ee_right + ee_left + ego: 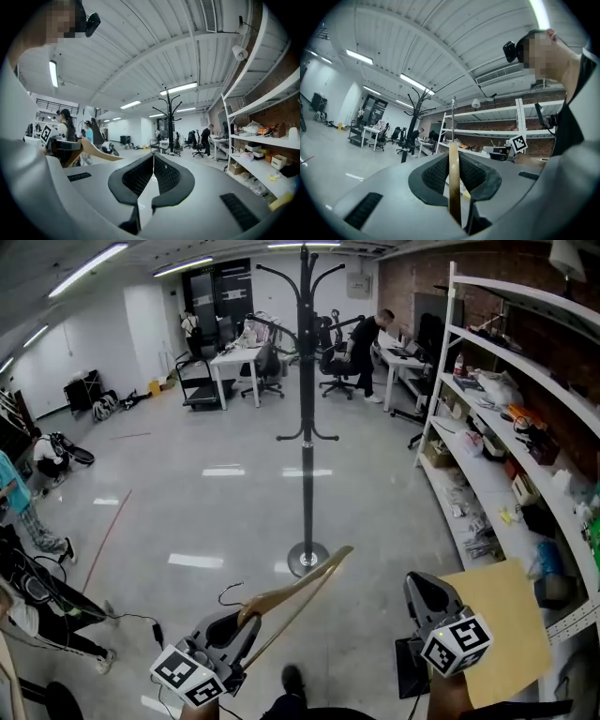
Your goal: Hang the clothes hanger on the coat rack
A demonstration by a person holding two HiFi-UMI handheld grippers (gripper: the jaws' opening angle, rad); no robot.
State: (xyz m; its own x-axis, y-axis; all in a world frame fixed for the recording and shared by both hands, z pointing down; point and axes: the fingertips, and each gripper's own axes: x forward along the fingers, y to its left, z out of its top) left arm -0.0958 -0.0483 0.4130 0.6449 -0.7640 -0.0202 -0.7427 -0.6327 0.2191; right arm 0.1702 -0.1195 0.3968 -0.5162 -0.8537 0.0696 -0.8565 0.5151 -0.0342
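Observation:
A tall black coat rack point(307, 427) stands on a round base in the middle of the grey floor, ahead of both grippers. My left gripper point(246, 615) is at the bottom left, shut on a pale wooden clothes hanger point(302, 589) whose arm slants up to the right toward the rack's base. In the left gripper view the hanger point(453, 187) stands edge-on between the pads, its metal hook point(453, 117) rising above, and the coat rack point(415, 123) shows far left. My right gripper point(424, 594) is shut with nothing in it; its own view shows the coat rack point(171, 123) ahead.
White shelving point(506, 427) loaded with several items runs along the right wall. A cardboard sheet point(506, 629) lies by my right gripper. Desks and office chairs point(239, 362) and a person point(366, 352) are beyond the rack. People point(19, 502) and cables point(141, 620) are on the left.

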